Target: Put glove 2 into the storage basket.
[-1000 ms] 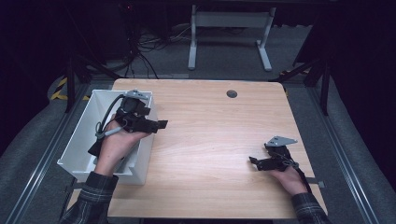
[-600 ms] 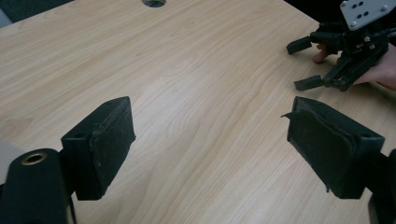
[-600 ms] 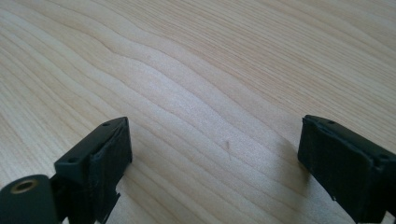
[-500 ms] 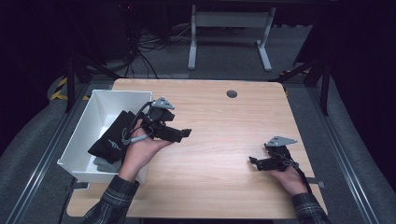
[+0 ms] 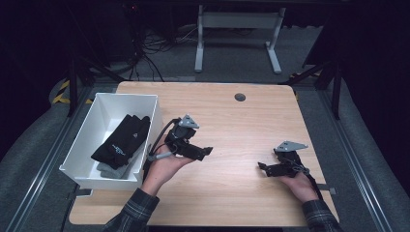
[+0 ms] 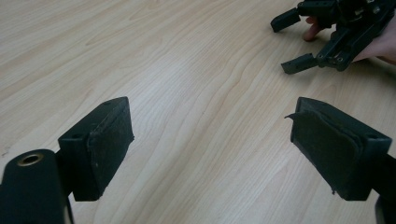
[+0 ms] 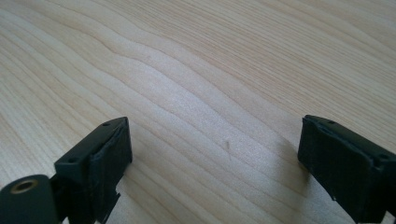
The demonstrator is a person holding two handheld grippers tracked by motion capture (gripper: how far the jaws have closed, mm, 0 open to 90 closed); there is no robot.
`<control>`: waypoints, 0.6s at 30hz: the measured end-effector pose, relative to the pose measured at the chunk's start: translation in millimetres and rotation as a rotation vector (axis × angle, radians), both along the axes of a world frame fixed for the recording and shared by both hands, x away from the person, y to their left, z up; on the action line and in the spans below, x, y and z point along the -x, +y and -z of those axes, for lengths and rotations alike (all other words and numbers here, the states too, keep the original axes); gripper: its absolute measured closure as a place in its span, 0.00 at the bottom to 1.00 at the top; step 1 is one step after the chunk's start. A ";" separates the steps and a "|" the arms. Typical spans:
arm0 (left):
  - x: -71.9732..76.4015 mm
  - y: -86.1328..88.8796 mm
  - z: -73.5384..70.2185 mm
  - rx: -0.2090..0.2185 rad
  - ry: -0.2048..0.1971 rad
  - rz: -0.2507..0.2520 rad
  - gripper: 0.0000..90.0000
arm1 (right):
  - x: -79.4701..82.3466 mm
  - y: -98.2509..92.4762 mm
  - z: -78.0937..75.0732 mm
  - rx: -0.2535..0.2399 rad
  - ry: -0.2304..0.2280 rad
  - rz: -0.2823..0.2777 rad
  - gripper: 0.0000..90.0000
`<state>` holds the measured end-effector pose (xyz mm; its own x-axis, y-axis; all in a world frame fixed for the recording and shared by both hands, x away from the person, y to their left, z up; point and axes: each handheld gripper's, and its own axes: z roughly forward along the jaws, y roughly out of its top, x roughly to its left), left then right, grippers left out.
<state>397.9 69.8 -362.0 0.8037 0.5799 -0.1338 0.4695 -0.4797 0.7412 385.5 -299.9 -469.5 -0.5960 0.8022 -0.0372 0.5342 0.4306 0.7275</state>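
A white bin [image 5: 89, 128] stands on the left end of the wooden table [image 5: 241, 125]. Inside it lies a folded black garment [image 5: 123, 140] with small white print, on top of something grey [image 5: 107, 169]. My left gripper [image 5: 207, 152] hovers low over the table just right of the bin, pointing right, jaws open and empty. In the left gripper view its pads [image 6: 109, 140] stand wide apart over bare wood, and the right gripper [image 6: 286, 44] shows at the top right. My right gripper [image 5: 263, 168] rests near the table's right front, open and empty; its pads [image 7: 109, 154] frame bare wood.
A dark round cable hole [image 5: 240, 97] sits near the table's far edge. Beyond the table are a desk frame's white legs [image 5: 237, 43] and cables on the floor [image 5: 145, 53]. Metal rails run along both sides of the table.
My left gripper has moved right and down, from over the bin out to the table beside it. The black garment now lies uncovered in the bin. The right gripper has stayed put.
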 end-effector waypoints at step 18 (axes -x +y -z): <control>9.8 -17.2 58.0 -0.029 -0.016 0.020 0.13 | 0.0 0.0 0.0 0.000 0.000 0.000 0.11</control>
<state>388.1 52.7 -420.0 0.8172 0.5669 -0.1039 0.4475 -0.5107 0.7341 385.5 -299.8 -469.5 -0.5959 0.8022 -0.0368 0.5345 0.4304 0.7273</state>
